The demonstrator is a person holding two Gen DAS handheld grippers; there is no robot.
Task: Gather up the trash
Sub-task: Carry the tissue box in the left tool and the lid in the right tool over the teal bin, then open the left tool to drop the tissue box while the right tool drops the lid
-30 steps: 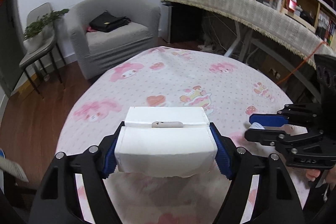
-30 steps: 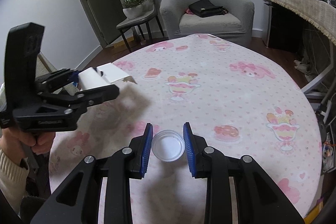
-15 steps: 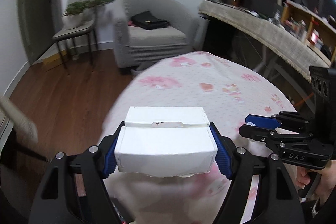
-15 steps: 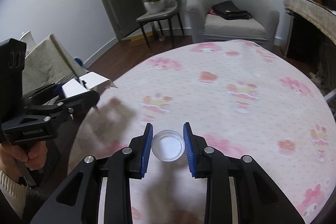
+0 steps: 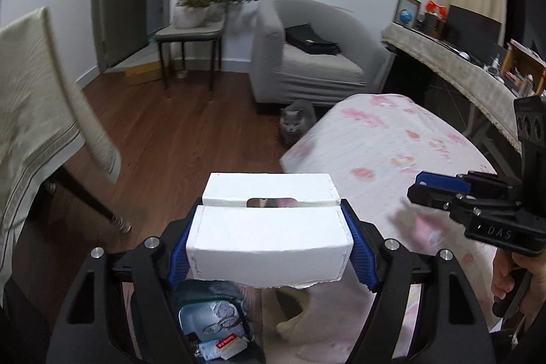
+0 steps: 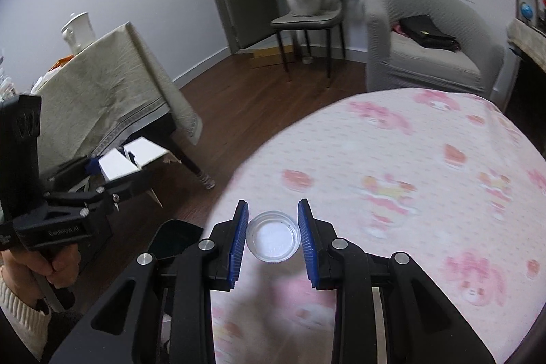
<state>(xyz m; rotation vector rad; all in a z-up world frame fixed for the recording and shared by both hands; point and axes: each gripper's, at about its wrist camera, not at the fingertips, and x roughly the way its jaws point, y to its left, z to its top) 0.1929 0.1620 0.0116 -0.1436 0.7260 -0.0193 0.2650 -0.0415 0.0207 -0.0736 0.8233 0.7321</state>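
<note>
2 views. From the left wrist, we see our left gripper point(image 5: 269, 248) clamped across a white paper box point(image 5: 269, 241), light and crushable, best held by its short ends; a trash bin point(image 5: 218, 330) sits just beneath. From the right wrist, our right gripper point(image 6: 273, 237) pinches a small clear lid point(image 6: 273, 236), rigid, slippery, held at its rim.

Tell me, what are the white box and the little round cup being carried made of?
The white rectangular box looks like matte cardboard: its lower edge is torn and ragged, and the lid has a cut thumb notch. The small round see-through cup seems to be thin clear plastic, glossy, with a whitish bottom showing through; glass cannot be ruled out from the look alone.
</note>
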